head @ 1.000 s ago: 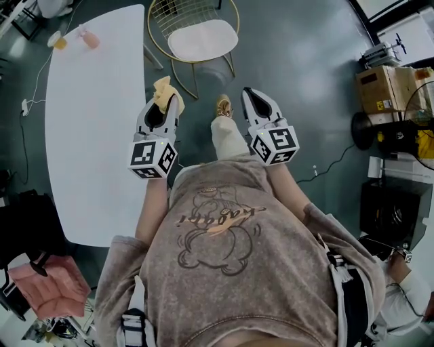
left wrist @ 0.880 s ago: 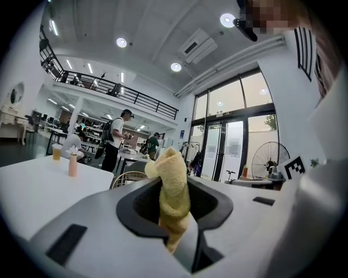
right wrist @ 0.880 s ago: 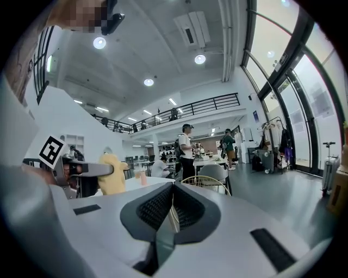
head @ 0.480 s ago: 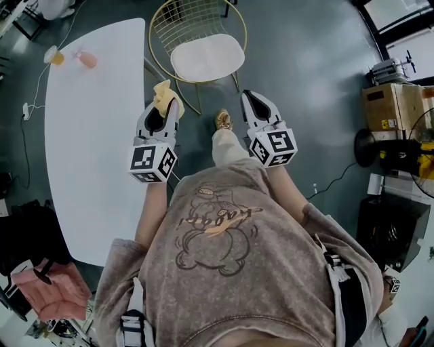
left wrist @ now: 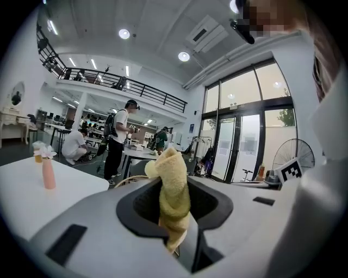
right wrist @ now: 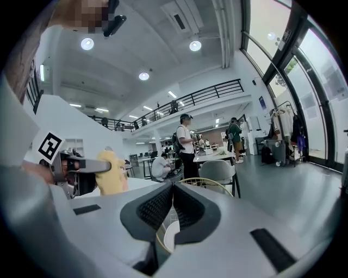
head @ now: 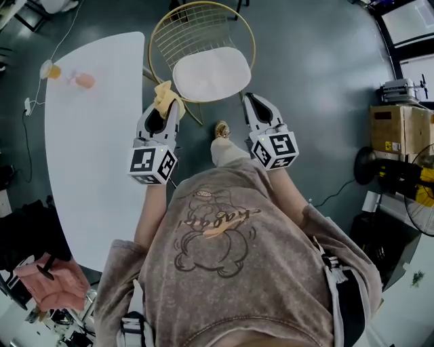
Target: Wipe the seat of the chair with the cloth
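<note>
A gold wire chair [head: 234, 20] with a white seat cushion [head: 211, 73] stands on the floor just ahead of me in the head view. My left gripper [head: 163, 108] is shut on a yellow cloth [head: 166, 95], which sticks up between its jaws [left wrist: 173, 195], just left of the seat's near edge. To the right of the seat my right gripper [head: 252, 107] is shut with nothing in it [right wrist: 172, 190]. Both are held in the air short of the seat. The chair's gold rim [right wrist: 217, 183] peeps over the right jaws.
A long white table [head: 88, 142] runs along my left, with a pink bottle [head: 83, 80] and a small cup [head: 49, 69] at its far end. My foot [head: 222, 129] is near the chair's leg. Boxes and a fan [head: 407, 149] stand at the right. People stand farther off [left wrist: 120, 136].
The chair has come nearer in the head view and lies lower in the frame. Both grippers keep their pose, now level with the seat's near edge.
</note>
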### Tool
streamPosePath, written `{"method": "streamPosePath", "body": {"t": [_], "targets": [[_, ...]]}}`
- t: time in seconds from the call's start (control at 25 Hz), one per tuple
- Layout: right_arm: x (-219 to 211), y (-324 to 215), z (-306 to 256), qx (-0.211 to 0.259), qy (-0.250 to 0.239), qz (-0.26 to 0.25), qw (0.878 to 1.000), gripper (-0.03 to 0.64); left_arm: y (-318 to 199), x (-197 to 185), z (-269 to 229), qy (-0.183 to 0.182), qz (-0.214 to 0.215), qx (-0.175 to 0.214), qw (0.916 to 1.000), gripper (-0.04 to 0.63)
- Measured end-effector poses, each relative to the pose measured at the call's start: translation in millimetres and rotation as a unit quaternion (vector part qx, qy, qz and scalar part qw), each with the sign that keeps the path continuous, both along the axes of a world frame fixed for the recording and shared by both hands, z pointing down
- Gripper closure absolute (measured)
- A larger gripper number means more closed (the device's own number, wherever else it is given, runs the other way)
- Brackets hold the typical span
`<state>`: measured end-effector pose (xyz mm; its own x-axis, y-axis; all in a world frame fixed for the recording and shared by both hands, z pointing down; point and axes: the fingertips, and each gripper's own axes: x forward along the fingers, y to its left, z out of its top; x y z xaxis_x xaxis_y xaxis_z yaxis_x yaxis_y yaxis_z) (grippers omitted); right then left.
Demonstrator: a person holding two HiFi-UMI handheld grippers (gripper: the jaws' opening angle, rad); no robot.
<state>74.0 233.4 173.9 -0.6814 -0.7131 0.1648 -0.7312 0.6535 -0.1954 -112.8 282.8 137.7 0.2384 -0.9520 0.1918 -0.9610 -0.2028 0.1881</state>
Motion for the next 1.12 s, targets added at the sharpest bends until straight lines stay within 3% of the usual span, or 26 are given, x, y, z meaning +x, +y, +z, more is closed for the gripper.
{"method": "streamPosePath", "body": {"t": [0.24, 0.6, 1.12], "targets": [[-25, -74, 2, -0.007, 0.006, -0.022, 1.0, 0.591, -65, -25, 3, 0.005, -0.024, -0.01, 0.9996, 0.485], [-25, -152, 7, -0.013, 0.02, -0.051, 0.998, 0.591, -134, -25, 14, 0.018, -0.058, -0.025, 0.9978, 0.485], [-50, -176, -2, -0.02, 0.001, -0.016, 1.0, 0.591, -172, -52, 4, 0.018, -0.031, -0.026, 0.999, 0.485]]}}
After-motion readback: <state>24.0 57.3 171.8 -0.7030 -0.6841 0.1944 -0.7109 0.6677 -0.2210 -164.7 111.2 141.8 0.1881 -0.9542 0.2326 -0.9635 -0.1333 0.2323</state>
